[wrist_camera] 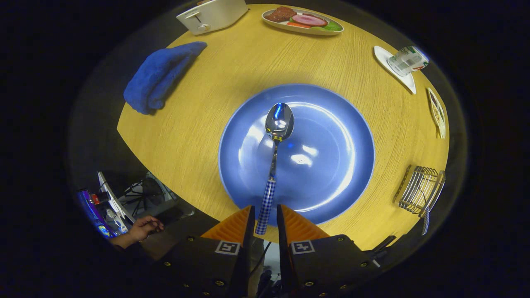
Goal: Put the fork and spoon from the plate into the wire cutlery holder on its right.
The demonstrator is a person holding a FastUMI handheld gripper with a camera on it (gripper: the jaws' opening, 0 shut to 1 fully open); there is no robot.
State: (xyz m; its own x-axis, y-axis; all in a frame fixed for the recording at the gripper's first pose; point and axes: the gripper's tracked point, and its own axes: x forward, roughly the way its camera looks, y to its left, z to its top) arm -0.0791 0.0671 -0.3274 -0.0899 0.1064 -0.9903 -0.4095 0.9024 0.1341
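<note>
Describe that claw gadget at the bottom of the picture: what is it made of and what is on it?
The claw has two flat fingers facing each other, each backed by a ridged wedge. Behind them sit two dark, blocky bodies studded with small screws. Each body carries a square black-and-white marker near its front. A thin dark cable runs down through the gap between the bodies.

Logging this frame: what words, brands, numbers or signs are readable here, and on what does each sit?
No text is readable.
Clear cup with green and red print, lying on the white saucer: print too blurred to read.
White toaster: no legible marking.
Square markers on the tongs: black-and-white patterns, no words.
The tongs flank the checked handle of the steel spoon; whether they press on it is unclear.
</note>
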